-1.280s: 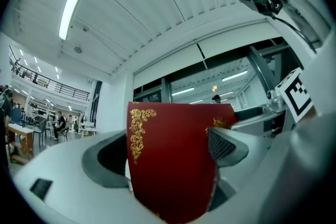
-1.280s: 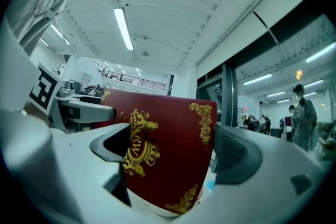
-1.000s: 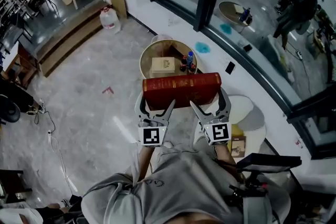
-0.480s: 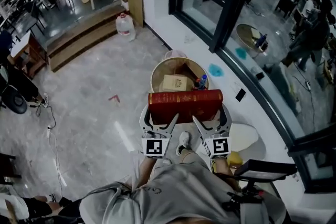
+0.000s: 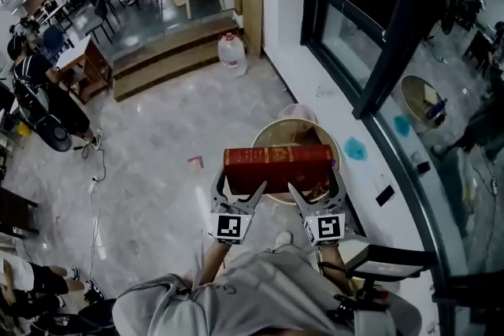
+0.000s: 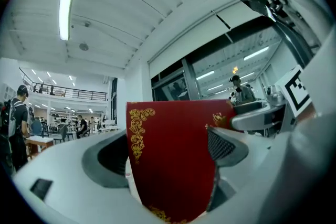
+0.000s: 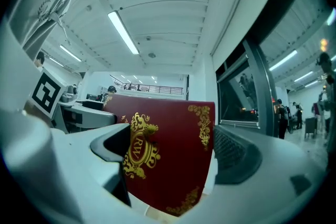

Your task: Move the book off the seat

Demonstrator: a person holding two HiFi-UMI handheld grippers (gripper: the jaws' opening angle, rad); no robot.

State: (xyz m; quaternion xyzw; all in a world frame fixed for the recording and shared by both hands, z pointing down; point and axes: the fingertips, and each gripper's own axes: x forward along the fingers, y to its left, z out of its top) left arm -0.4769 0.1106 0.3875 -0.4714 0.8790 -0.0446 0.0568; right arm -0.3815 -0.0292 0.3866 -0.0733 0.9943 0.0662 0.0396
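**Item:** book (image 5: 277, 157), a thick volume in red with gilt scrollwork at the corners and a gilt crest on the cover. **Location:** clear of any surface, carried crosswise in front of the person. In the head view it overlaps the round table (image 5: 272, 126), with the marble floor (image 5: 157, 169) to its left. The seat cannot be picked out with certainty. **Holders:** left gripper (image 5: 239, 179) at one end and right gripper (image 5: 315, 181) at the other, both pointing level. **Grip:** each claw is spread wide and clamped on the book, the outer jaw at the volume's end edge and the inner jaw lying across the cover face. Neither claw is empty. **Step in hand, as judged:** carrying the book to a resting place, the lift off the seat appearing done. **Handling notes:** keep the two grippers the same distance apart and at one height, since the hold seems to depend on both ends being braced. Travel with both together, without twisting one against the other. Keep the spine uppermost so the covers do not swing open. Lower the long edge flat onto the chosen surface, clear of anything already there. Loosen neither claw until the weight is fully borne.
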